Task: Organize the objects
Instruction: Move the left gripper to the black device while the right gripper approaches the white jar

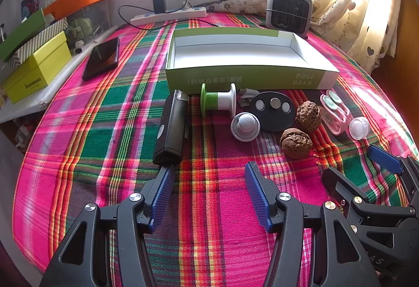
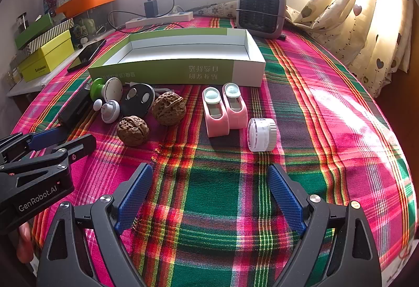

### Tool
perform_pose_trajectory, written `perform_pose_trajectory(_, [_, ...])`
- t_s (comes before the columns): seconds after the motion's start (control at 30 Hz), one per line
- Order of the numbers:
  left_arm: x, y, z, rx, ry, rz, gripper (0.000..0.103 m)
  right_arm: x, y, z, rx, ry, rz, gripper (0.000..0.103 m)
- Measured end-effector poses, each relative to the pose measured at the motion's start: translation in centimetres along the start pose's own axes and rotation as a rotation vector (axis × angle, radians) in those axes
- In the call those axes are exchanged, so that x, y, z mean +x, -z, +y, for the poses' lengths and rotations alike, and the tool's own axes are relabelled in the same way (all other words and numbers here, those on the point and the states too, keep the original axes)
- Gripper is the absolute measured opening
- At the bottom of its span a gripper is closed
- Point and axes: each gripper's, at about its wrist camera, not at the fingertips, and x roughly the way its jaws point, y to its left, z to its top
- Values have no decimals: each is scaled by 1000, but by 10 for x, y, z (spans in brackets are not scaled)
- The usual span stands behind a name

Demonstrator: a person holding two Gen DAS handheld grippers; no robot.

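Left wrist view looks down over a bright plaid cloth (image 1: 104,116) toward an empty green and white box (image 1: 248,77) lying open near the far side. A row of small things sits just in front of the box: a black block (image 1: 171,127) standing nearest the left gripper (image 1: 209,171), a green and white spool (image 1: 218,101), a black oval disc (image 1: 272,110) with a white button (image 1: 245,126) touching its near edge, two walnuts (image 1: 301,130), a pink clip (image 1: 335,114) and a small white jar (image 1: 359,127). The left gripper's blue pads are spread with only cloth between them; its left pad tip sits just beside the near end of the black block. The right gripper (image 2: 209,174) is also spread wide and holds nothing, hovering over bare cloth, with the pink clip and white jar ahead of it and nothing between. Behind the box stand a grey fan heater (image 1: 288,10) and a power strip (image 1: 167,16) with a plugged charger; a dark phone (image 1: 100,58) lies left of the box. Stacked yellow, green and orange boxes (image 1: 36,72) crowd a shelf at the left, and a patterned curtain (image 2: 366,25) hangs at the right.
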Motion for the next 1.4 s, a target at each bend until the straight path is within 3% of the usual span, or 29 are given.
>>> perform_pose_trajectory(0.67, [-1, 1, 3, 6, 9, -5, 55, 0, -1, 1, -6, -4, -6, 89])
perform_pose_trajectory(0.87, [-5, 2, 11, 62, 56, -21, 55, -5, 2, -12, -10, -66, -12, 89])
perform_pose_trajectory(1.17, [-17, 7, 15, 122, 133, -54, 54, -10, 3, -45, 39, 4, -45, 89])
perform_pose_trajectory(1.4, [-23, -3, 32, 46, 148, -93, 54, 2, -3, -54, 40, 21, -9, 89])
